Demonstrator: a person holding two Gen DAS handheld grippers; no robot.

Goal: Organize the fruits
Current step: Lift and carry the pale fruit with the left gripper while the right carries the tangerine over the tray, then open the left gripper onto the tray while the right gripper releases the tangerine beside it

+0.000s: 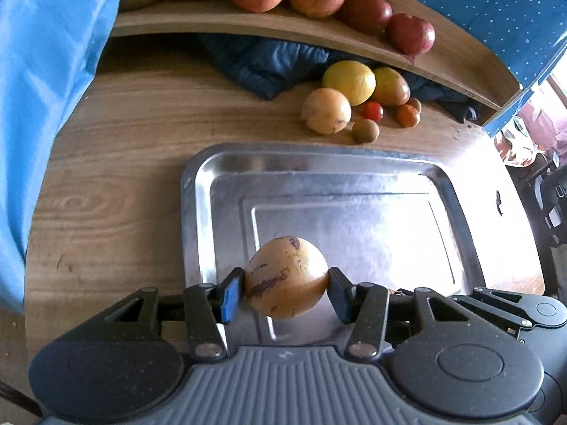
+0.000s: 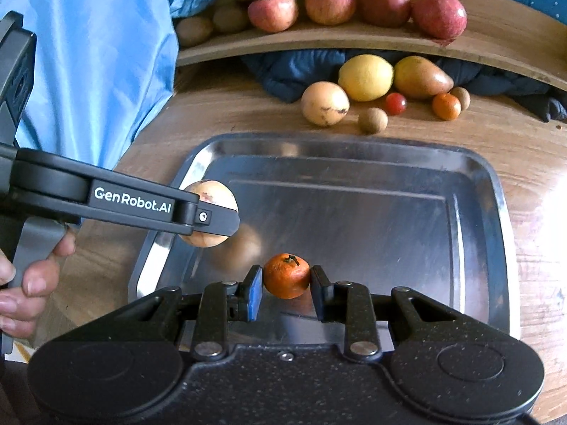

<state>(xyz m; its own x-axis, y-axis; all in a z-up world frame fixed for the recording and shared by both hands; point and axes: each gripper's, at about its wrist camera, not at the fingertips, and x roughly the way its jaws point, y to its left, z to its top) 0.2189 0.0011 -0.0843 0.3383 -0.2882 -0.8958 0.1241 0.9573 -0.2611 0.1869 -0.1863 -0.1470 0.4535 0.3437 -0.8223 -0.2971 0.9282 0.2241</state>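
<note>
My left gripper (image 1: 286,285) is shut on a tan round fruit with brown marks (image 1: 286,276), held over the near left part of the steel tray (image 1: 198,194). The right wrist view shows that same fruit (image 2: 209,191) in the left gripper (image 2: 212,217) above the tray's left rim (image 2: 152,248). My right gripper (image 2: 286,283) is shut on a small orange tangerine (image 2: 286,276) over the tray's near middle. More fruit lies beyond the tray: a second tan fruit (image 2: 324,103), a lemon (image 2: 365,77), a mango (image 2: 420,77), a cherry tomato (image 2: 396,103), a small orange fruit (image 2: 445,106) and a brown longan (image 2: 372,120).
A wooden shelf (image 2: 354,44) at the back carries several red apples (image 2: 439,16), kiwis (image 2: 194,30) and bananas. A dark blue cloth (image 2: 294,71) lies under it. A blue sleeve (image 2: 99,53) fills the left, and a hand (image 2: 28,283) holds the left gripper's handle.
</note>
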